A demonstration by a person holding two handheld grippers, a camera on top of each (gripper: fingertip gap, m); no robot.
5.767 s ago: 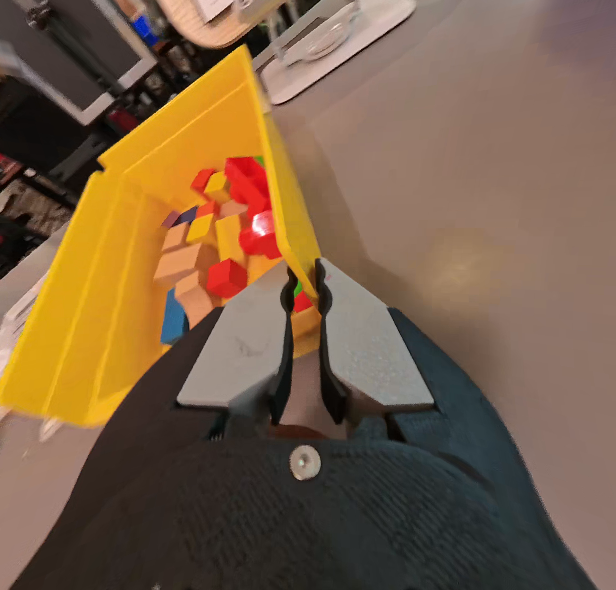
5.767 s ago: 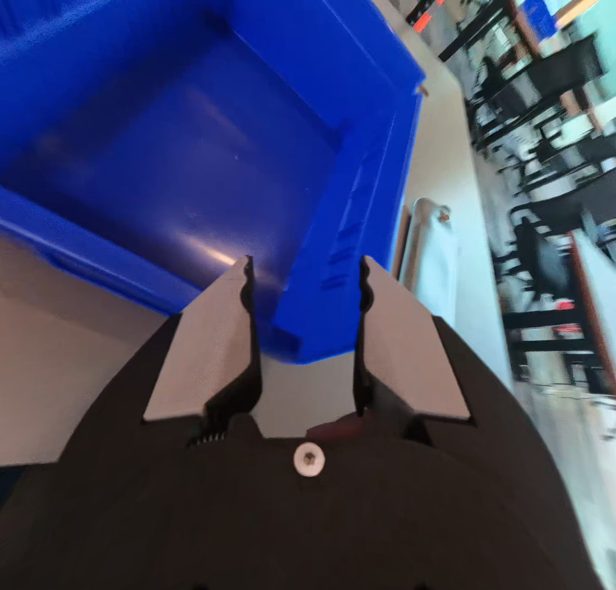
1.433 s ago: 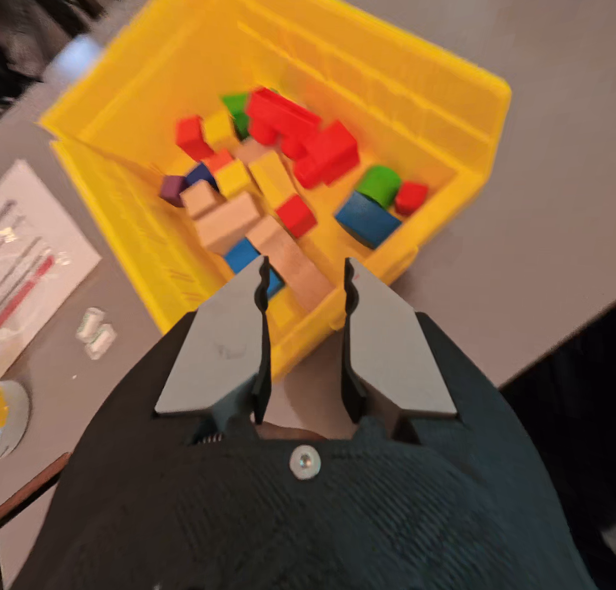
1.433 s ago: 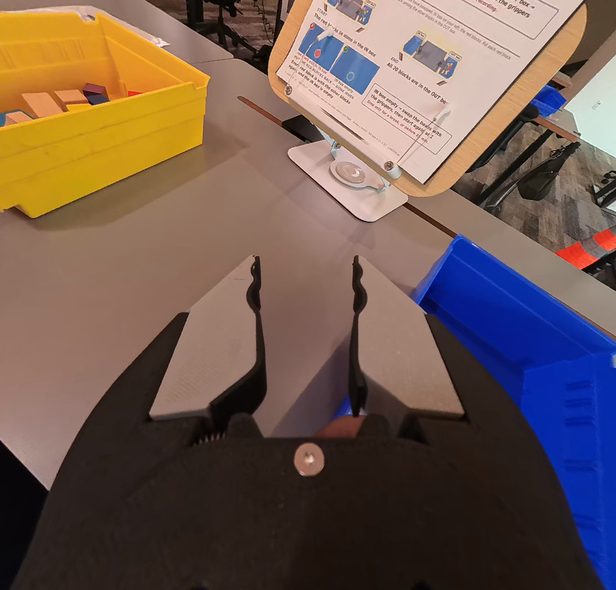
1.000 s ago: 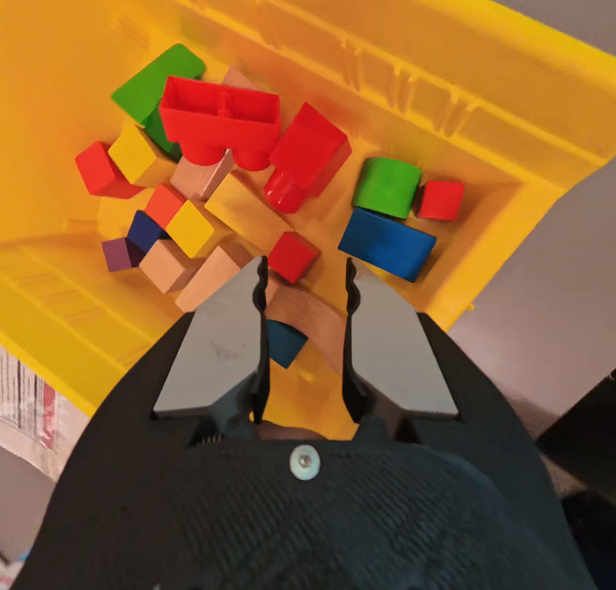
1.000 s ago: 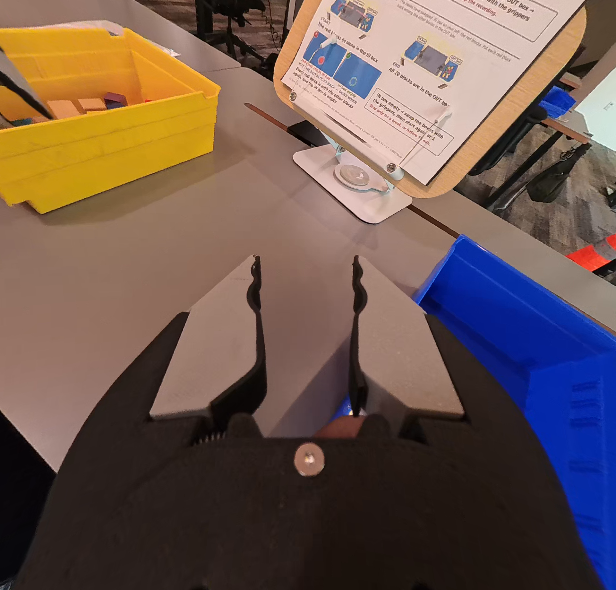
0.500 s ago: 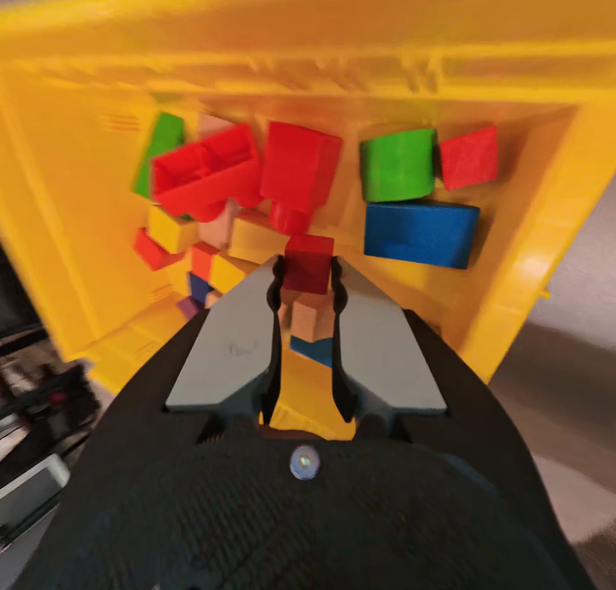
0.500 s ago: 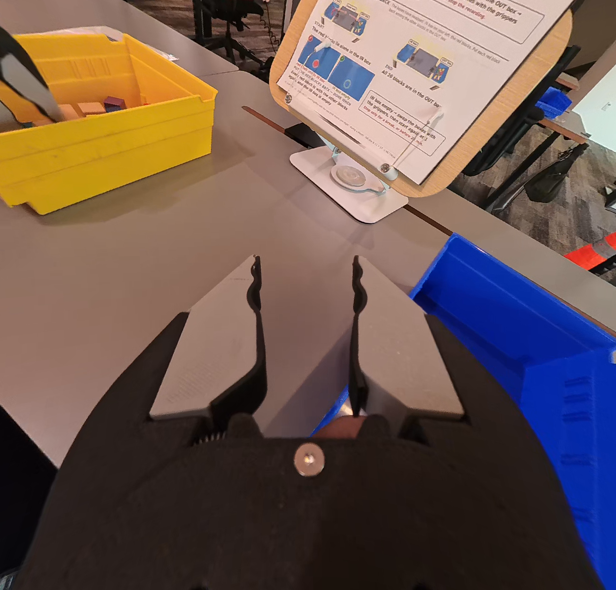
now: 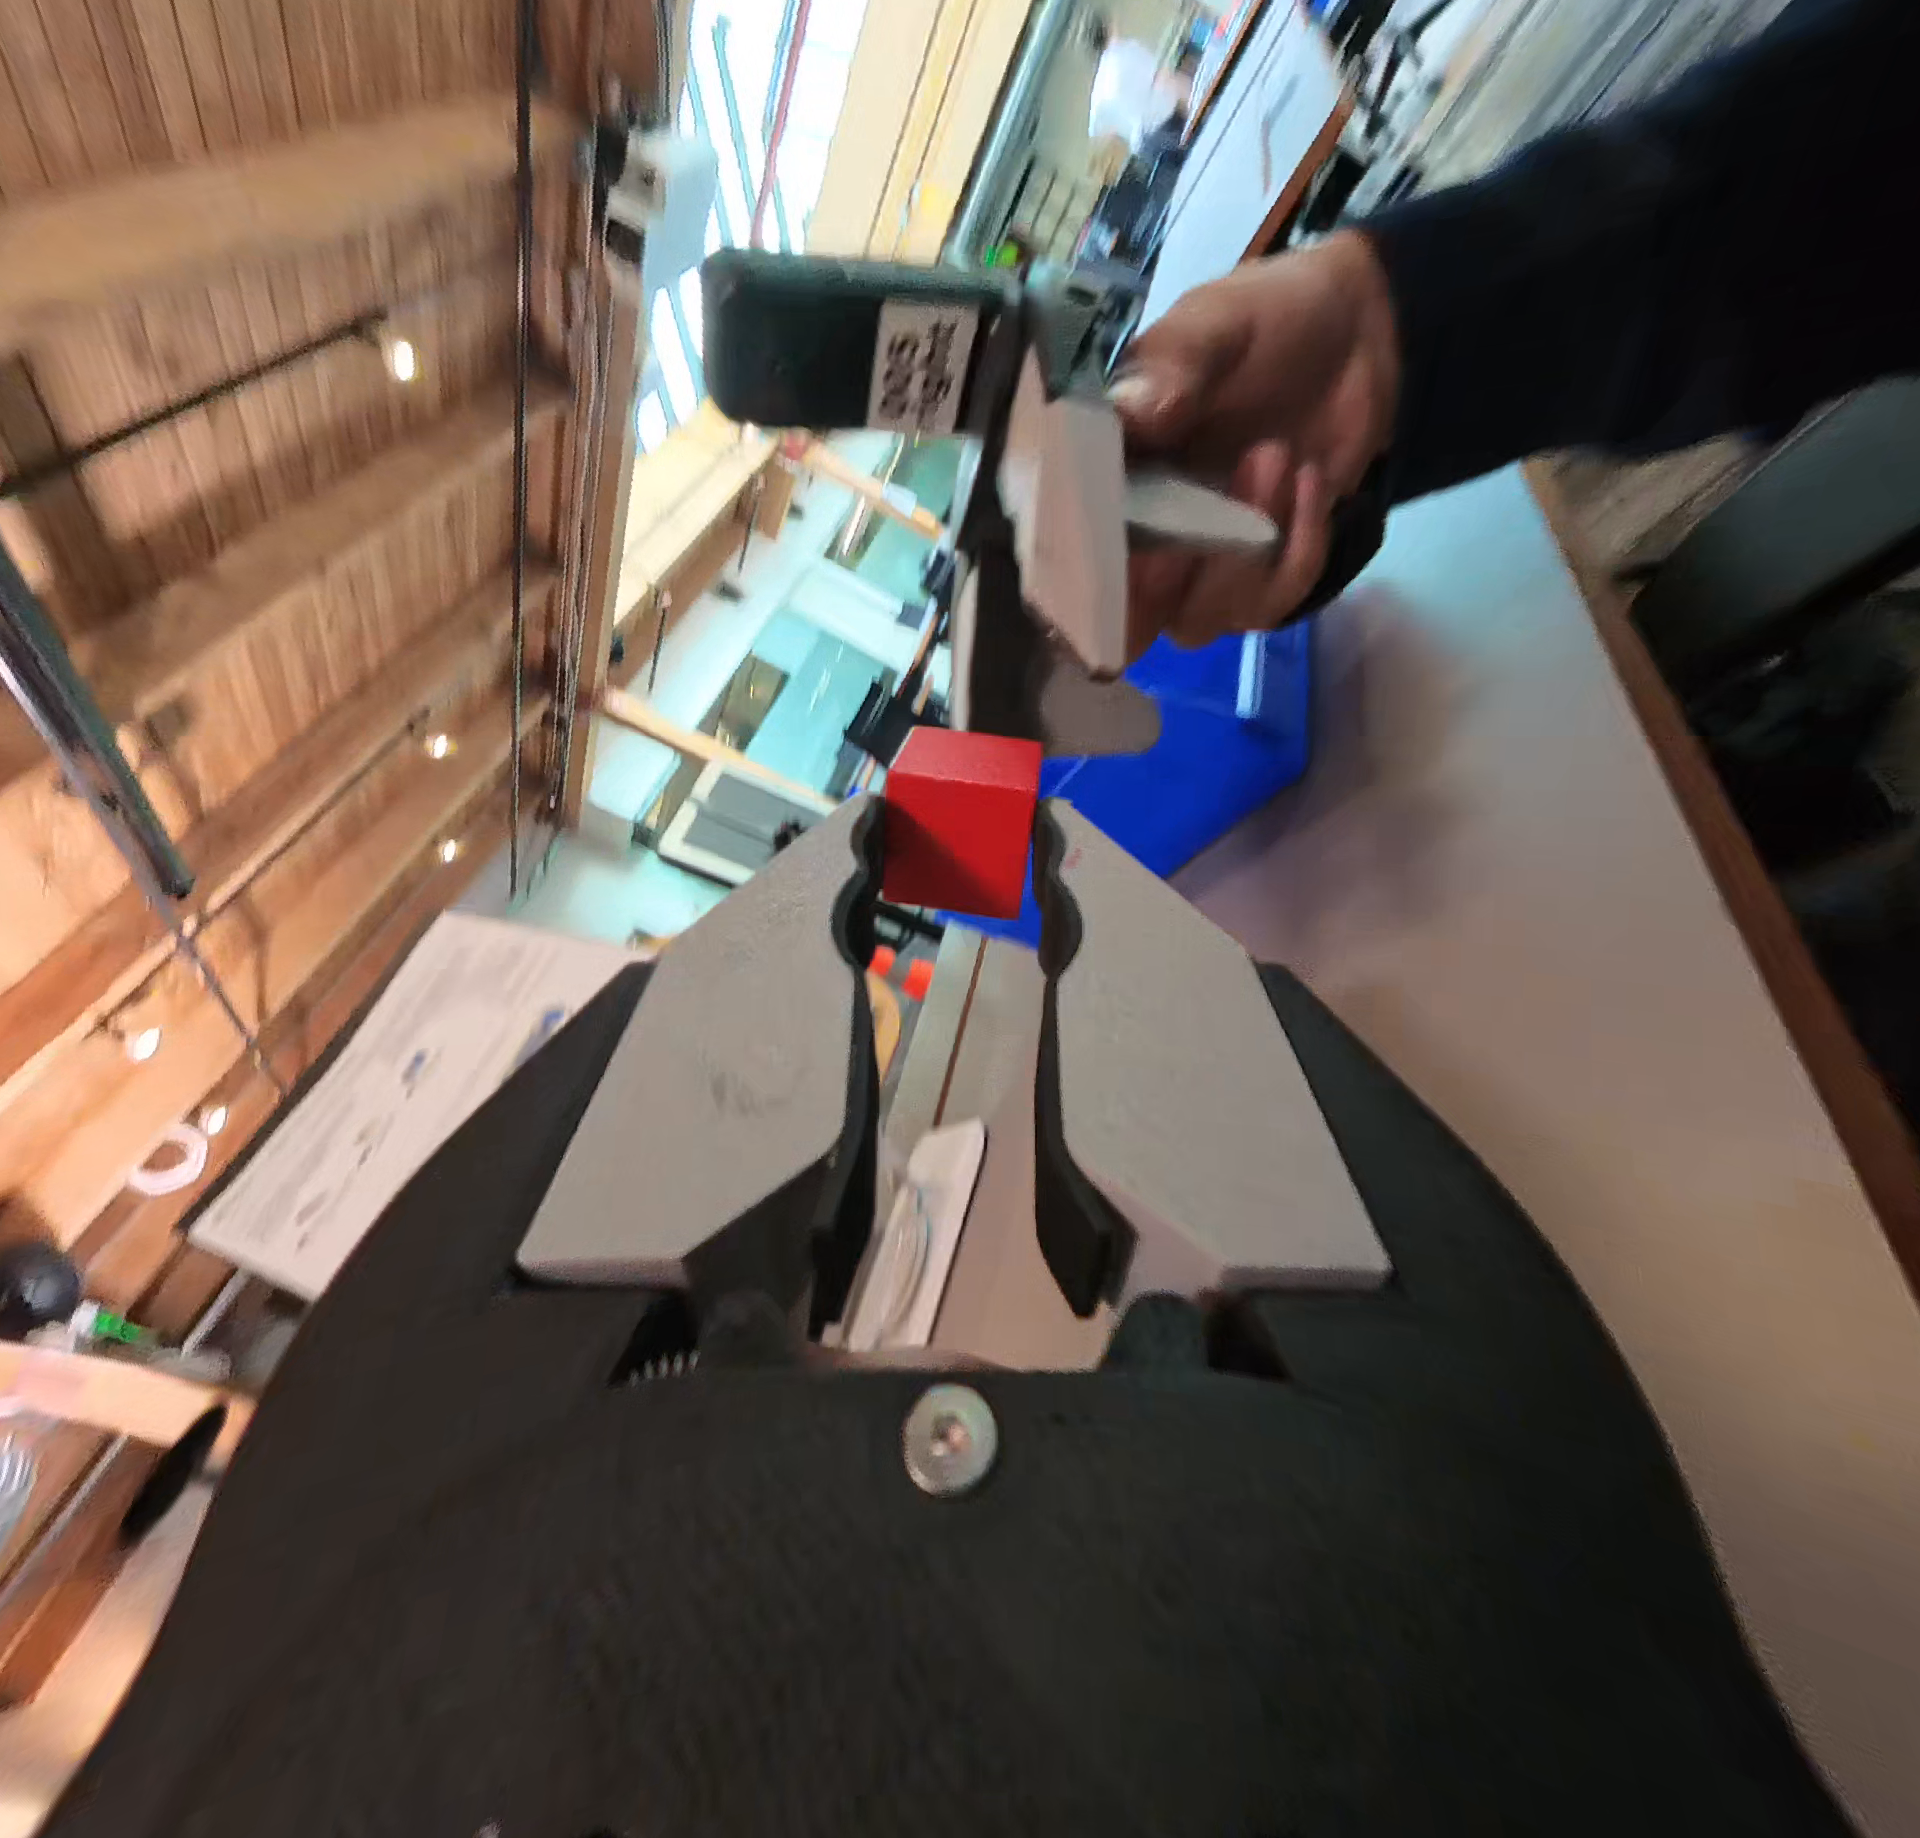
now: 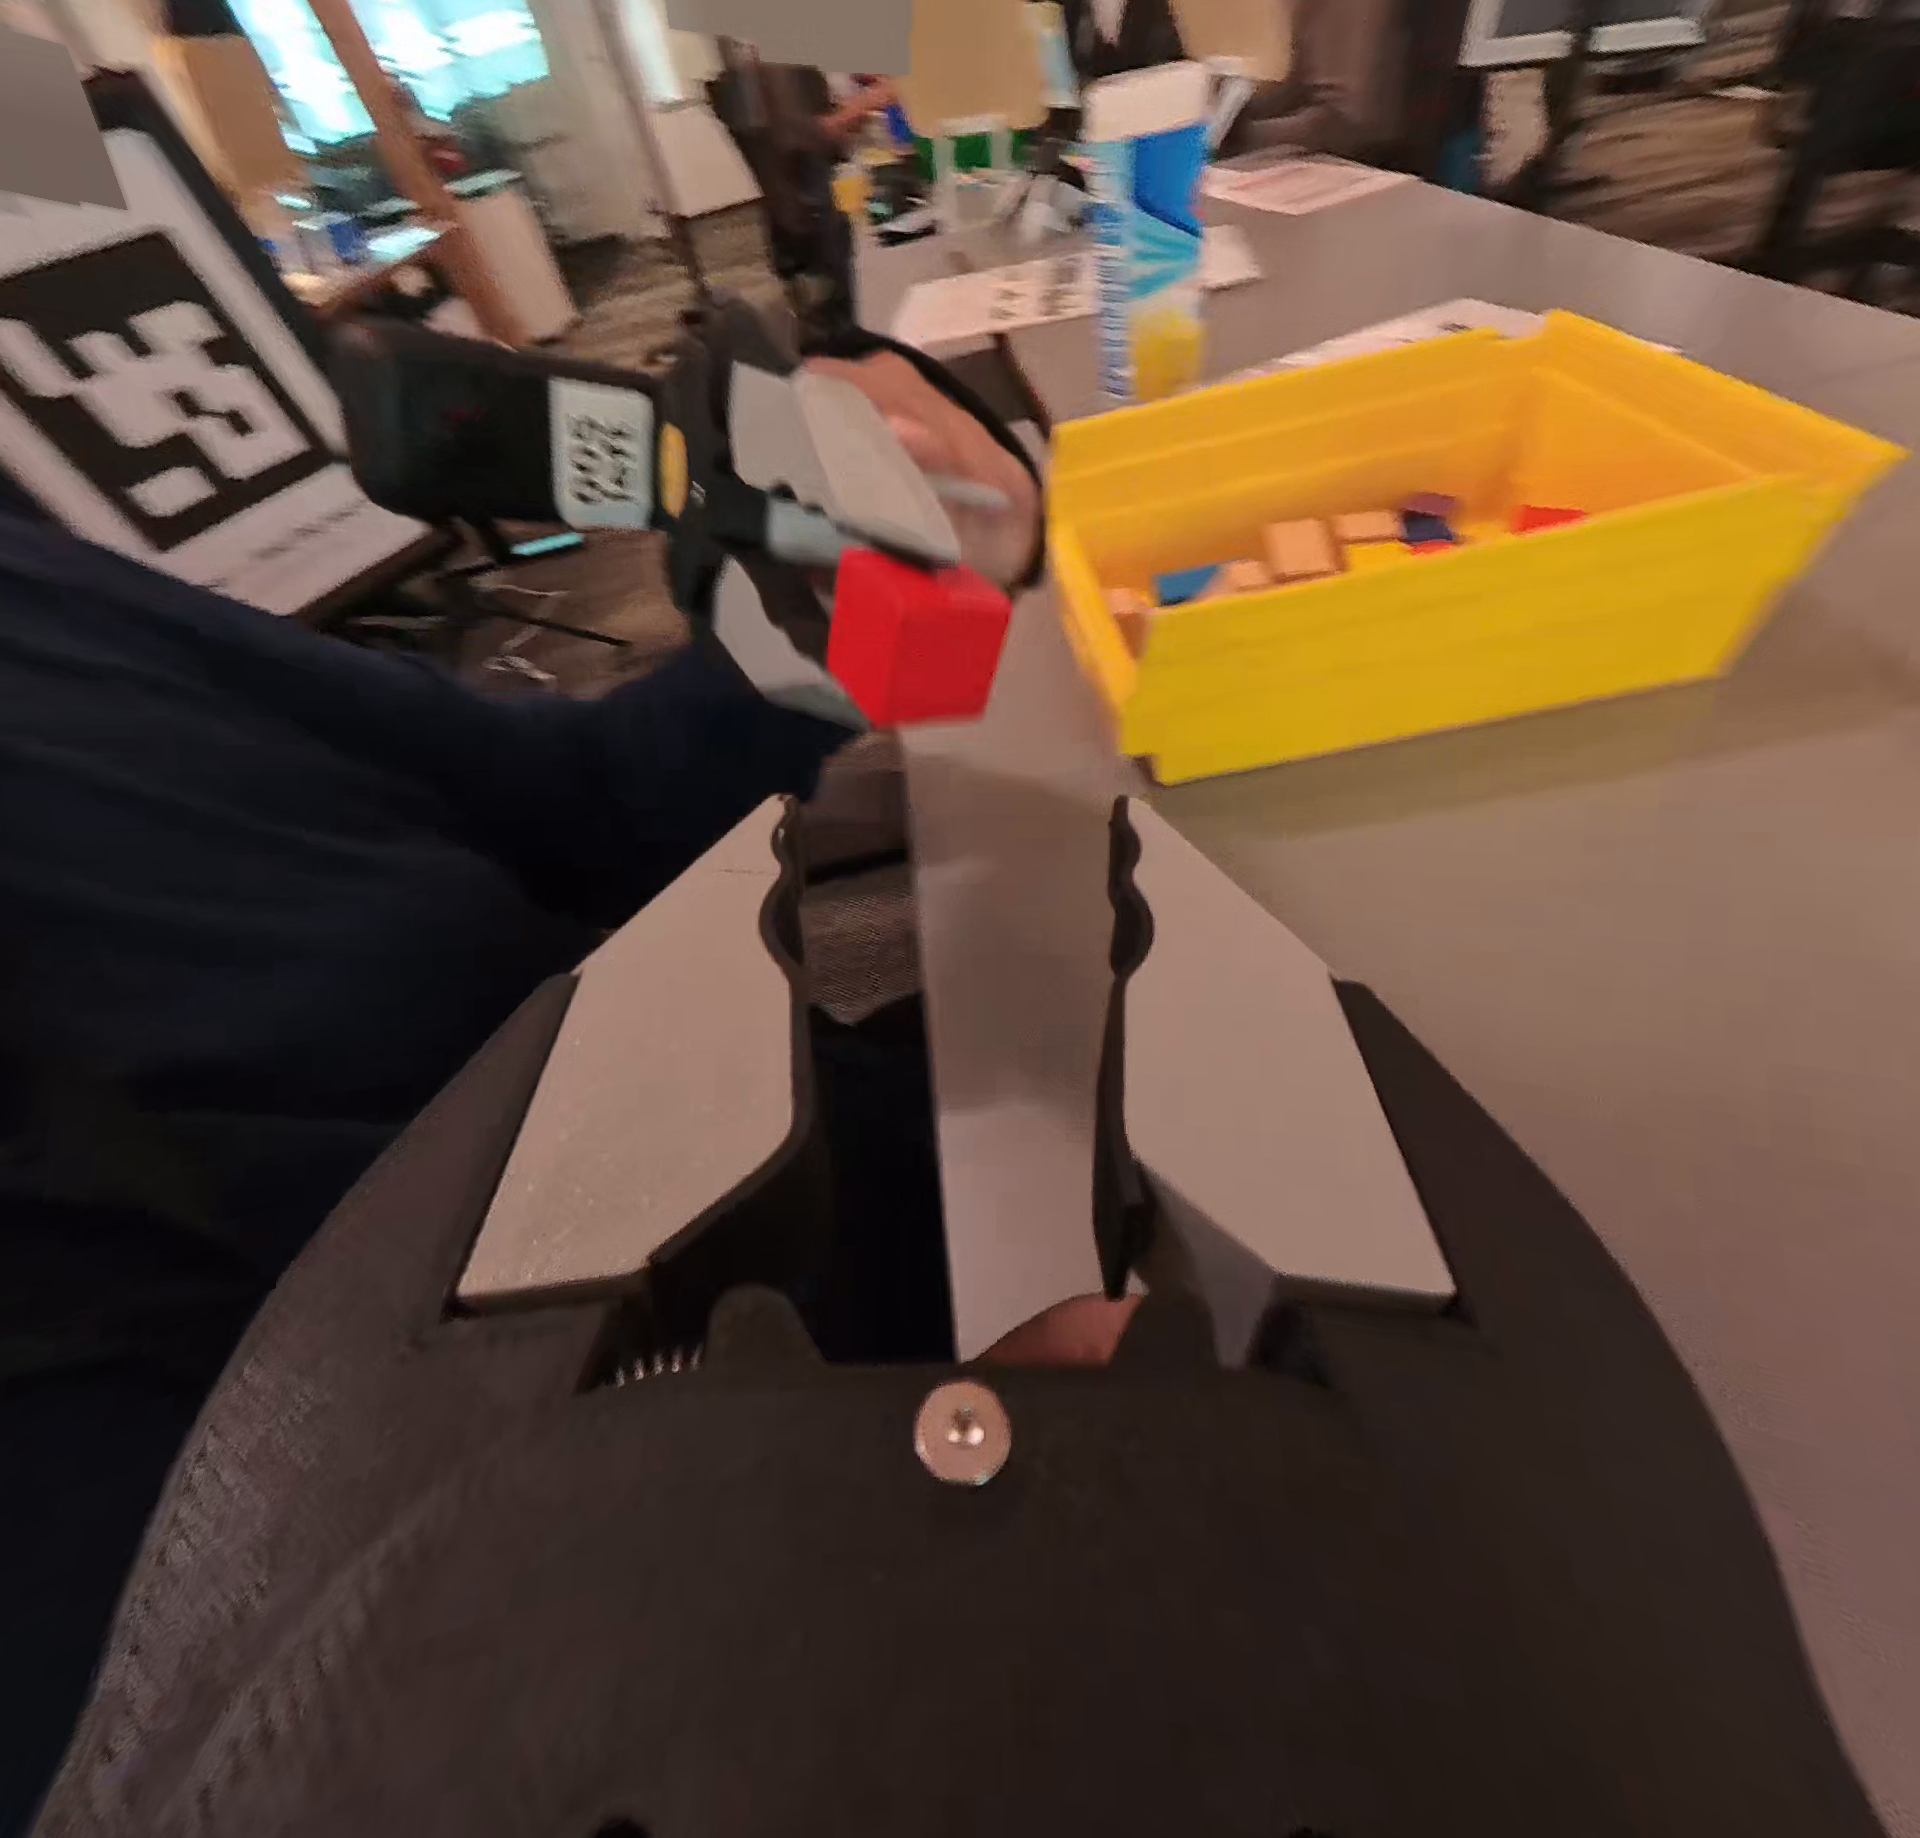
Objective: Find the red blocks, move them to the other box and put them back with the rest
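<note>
Currently, left gripper (image 9: 958,832) is pinching a red block (image 9: 961,834) aloft; blue box (image 9: 1174,780) beyond its tips. Right gripper (image 10: 948,858) is gaping, holding nothing; yellow box (image 10: 1455,635) ahead is holding mixed blocks (image 10: 1340,541).

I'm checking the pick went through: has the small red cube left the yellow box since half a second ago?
Yes. The red cube is out of the yellow box, clamped in the left tongs off beside its wall.
</note>
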